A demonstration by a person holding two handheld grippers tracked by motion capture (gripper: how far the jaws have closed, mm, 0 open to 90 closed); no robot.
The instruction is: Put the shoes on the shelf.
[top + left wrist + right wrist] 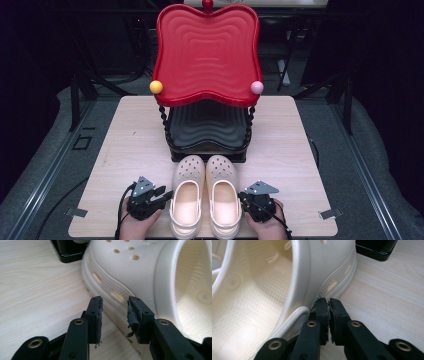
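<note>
From above, two cream perforated foam clogs (205, 192) lie side by side on the pale wooden tabletop (125, 150), toes toward the red two-tier rack (207, 55), perhaps to be lifted onto it.

In the left gripper view, the left hand-held gripper (114, 310) is spread, pinching nothing, aimed at the sole edge.

In the right gripper view, the right hand-held gripper (329, 305) is pressed together, empty, beside the other clog.

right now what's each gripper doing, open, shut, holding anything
left gripper: open, jaws apart beside the left clog, gripping nothing.
right gripper: shut, empty, beside the right clog.
</note>
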